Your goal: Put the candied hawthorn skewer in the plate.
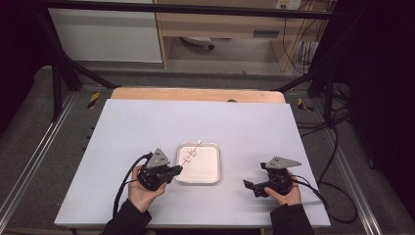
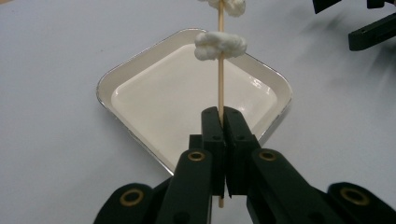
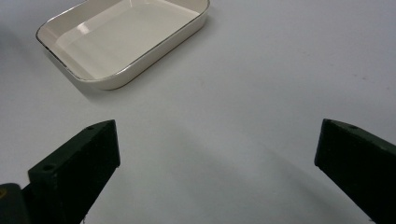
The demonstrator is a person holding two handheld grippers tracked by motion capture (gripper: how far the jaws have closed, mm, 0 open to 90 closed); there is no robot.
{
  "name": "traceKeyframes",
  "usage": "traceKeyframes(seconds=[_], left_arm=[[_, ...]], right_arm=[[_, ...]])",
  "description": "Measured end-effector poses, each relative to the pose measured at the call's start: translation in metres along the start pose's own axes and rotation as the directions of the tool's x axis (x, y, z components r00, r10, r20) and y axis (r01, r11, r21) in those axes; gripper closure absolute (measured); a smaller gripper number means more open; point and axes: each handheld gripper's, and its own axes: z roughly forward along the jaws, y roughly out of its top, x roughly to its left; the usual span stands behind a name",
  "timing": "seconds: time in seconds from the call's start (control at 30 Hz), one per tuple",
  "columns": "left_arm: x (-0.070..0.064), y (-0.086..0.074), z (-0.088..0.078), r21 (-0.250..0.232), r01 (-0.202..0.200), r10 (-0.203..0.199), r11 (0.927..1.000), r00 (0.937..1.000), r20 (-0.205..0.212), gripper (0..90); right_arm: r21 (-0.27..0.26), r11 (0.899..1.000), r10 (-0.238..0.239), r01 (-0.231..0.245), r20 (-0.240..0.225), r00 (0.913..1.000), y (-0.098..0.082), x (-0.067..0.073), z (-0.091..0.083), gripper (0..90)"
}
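While left tongs [image 2: 221,119] clench skewer [image 2: 220,88] | it points seemingly straight ahead over tray [image 2: 116,77] | right tongs [image 3: 217,163] released

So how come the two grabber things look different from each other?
The left gripper has its fingers shut tight on a thin wooden skewer carrying white puffy pieces; the right gripper has its fingers wide apart, holding nothing. The left one sits by the white tray, its skewer reaching over it; the right one is off to the side. Both are black and hand-held.
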Motion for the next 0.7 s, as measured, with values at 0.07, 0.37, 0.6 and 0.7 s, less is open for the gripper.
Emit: traceKeyframes(seconds=[0.07,0.37,0.6,0.7], left_arm=[[0.001,0.003,0.004,0.010,0.002,-0.002,0.9999,1.0000,-0.004,88.4],[0.004,0.013,0.025,0.063,0.029,-0.027,0.9976,0.9992,-0.030,88.4],[0.005,0.012,0.042,0.128,0.055,-0.047,0.9902,0.9969,-0.064,88.3],[0.005,0.011,0.048,0.160,0.063,-0.051,0.9852,0.9956,-0.079,88.4]], right_arm=[[-0.002,1.000,0.008,-0.008,0.002,1.0000,-0.001,-0.001,-0.002,0.9],[0.004,1.000,0.012,-0.012,0.006,0.9999,-0.005,-0.003,-0.005,0.9],[0.009,1.000,0.008,-0.008,-0.004,1.0000,-0.006,-0.002,-0.004,0.9],[0.014,1.000,0.004,-0.004,-0.003,1.0000,-0.006,-0.002,-0.003,0.8]])
